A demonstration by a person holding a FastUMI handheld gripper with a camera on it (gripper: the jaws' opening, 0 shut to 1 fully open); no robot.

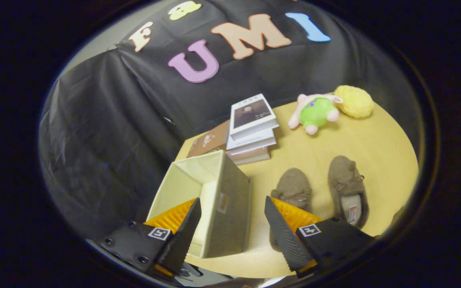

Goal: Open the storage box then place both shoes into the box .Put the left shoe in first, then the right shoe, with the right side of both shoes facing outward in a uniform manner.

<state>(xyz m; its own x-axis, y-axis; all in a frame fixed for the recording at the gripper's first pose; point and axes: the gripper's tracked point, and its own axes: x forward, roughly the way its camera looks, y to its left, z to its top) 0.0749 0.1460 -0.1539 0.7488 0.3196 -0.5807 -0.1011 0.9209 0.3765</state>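
Note:
A grey fabric storage box [230, 200] with a cream lining stands open-topped on the yellow table [374, 152], and its inside looks empty. Its near right wall sits between my fingers. Two brown moccasin shoes lie side by side to the right of the box, toes pointing away. The left shoe [292, 186] is just beyond my right finger, which covers its heel. The right shoe [348, 190] lies further right with its opening showing. My gripper [232, 218] hovers above the box's near edge, open, holding nothing.
A stack of books [250, 128] sits behind the box, with a brown book [208, 144] beside it. A pink and green plush toy [314, 112] and a yellow plush ball [354, 101] lie at the table's far side. Black cloth walls the back.

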